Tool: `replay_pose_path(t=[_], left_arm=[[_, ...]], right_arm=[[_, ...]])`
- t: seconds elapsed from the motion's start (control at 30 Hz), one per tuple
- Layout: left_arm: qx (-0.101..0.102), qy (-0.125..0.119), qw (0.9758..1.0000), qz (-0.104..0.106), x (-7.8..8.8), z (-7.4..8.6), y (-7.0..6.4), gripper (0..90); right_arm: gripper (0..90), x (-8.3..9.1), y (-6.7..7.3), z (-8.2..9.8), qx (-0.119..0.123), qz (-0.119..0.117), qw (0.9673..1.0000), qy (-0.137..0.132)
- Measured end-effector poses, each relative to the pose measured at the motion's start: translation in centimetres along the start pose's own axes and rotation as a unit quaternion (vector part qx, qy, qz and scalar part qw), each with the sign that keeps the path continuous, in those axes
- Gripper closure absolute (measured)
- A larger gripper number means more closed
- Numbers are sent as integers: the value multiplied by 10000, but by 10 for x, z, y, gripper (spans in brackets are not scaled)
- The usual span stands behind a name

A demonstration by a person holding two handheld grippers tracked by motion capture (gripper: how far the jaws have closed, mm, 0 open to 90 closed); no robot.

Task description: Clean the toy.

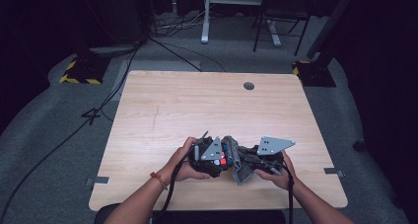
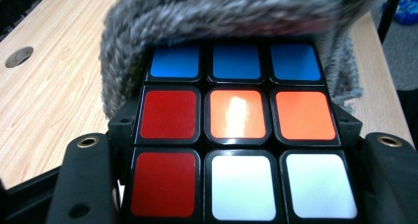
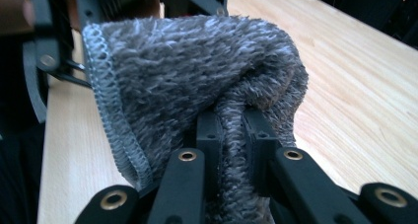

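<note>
Two tools meet near the front edge of the counter (image 1: pixel 148 105), and the cube (image 2: pixel 236 135) sits between them as my landmark. The left tool (image 1: pixel 209 157) is clamped on the cube, its black jaws pressing the two side faces, with the blue row farthest from the hand and the white and red squares nearest. The right tool (image 3: pixel 230 130) has its jaws drawn together on a fold of grey cloth (image 3: pixel 197 76), pinched tight at the middle. The cloth drapes over the cube's far side and touches its top edge, so it looks like the cube is being wiped.

By my reckoning the cube is light, hard and glossy; its stickered faces will slip under smooth pads, and its layers can twist if it is gripped off-centre. Holding it square across two opposite faces, as now, seems the safe place. The cloth is soft, fluffy and limp; it will sag and bunch wherever it is let go, so a pinch on a thick fold, well away from the stitched hem, should hold best.
</note>
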State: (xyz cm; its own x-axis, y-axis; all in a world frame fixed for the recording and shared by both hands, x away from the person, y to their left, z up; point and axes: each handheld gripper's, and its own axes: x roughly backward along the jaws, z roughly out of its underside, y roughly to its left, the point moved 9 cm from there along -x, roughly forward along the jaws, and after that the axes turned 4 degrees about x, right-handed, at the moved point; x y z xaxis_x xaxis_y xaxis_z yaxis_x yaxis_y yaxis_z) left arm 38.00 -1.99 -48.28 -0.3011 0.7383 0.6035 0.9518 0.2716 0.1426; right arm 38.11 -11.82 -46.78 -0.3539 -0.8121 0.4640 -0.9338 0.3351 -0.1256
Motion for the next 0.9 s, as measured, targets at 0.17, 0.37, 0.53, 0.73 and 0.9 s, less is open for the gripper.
replay_pose_path(t=[0.17, 0.37, 0.53, 0.73, 0.9], left_arm=[[16, 46, 10000, -46, -1, 2, 2, 328], [-41, 231, 9997, -111, -5, 6, 2, 328], [-69, 222, 9997, -58, -5, 6, 2, 331], [-56, 15, 10000, 37, -2, 2, 0, 333], [-103, -82, 9999, 9, 3, 0, -1, 333]], right_arm=[[809, 2, 2, -6, 45, 48, 9999, -110], [809, 4, 3, -10, 87, 34, 9998, -185], [809, 3, 3, -10, 87, -25, 9997, -219], [808, 0, -5, 0, 67, 79, 9999, 78], [807, -11, -7, 13, -55, -52, 9993, 370]])
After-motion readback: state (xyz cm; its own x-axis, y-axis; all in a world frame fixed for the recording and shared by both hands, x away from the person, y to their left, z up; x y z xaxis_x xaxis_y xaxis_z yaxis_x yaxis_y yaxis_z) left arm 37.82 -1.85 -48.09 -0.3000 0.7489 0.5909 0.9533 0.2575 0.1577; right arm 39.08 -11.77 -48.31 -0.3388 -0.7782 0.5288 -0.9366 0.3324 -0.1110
